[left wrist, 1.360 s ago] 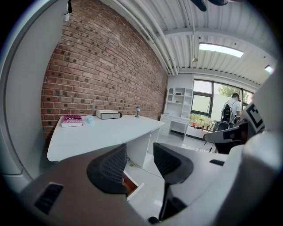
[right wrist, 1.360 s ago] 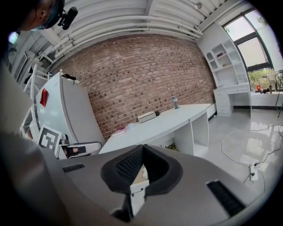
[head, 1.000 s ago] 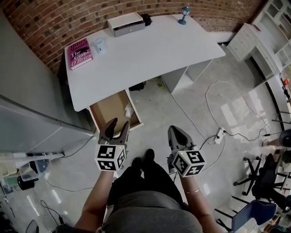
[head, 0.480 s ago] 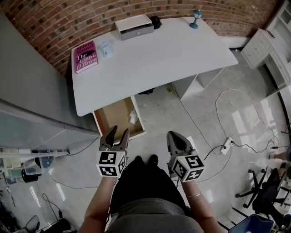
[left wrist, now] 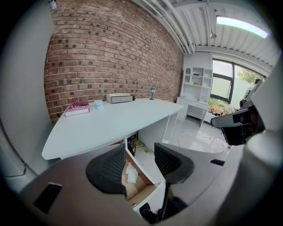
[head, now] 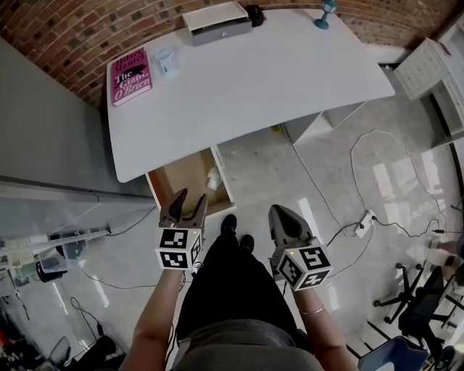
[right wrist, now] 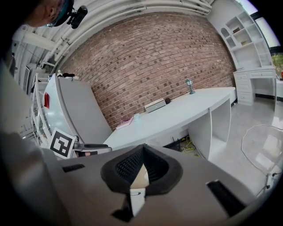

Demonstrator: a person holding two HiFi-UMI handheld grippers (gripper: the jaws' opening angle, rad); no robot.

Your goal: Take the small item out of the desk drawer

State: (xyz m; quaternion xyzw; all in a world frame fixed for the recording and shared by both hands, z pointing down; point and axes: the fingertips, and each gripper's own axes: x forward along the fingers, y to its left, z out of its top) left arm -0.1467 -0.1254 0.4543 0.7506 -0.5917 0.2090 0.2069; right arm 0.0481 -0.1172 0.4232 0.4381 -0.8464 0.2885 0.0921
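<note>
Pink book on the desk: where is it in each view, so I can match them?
Head view: pink book upper left, on the desk's left end.
Left gripper view: left of centre, on the desk's left end.
Right gripper view: small, left of centre, at the desk's left end.
Shared landmark: the white box at the desk's back edge, right of the book in all three.

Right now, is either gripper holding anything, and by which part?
Nothing is held. The left gripper's jaws have just been opening, empty; the small white item lies in the drawer. The right gripper is shut on nothing.
</note>
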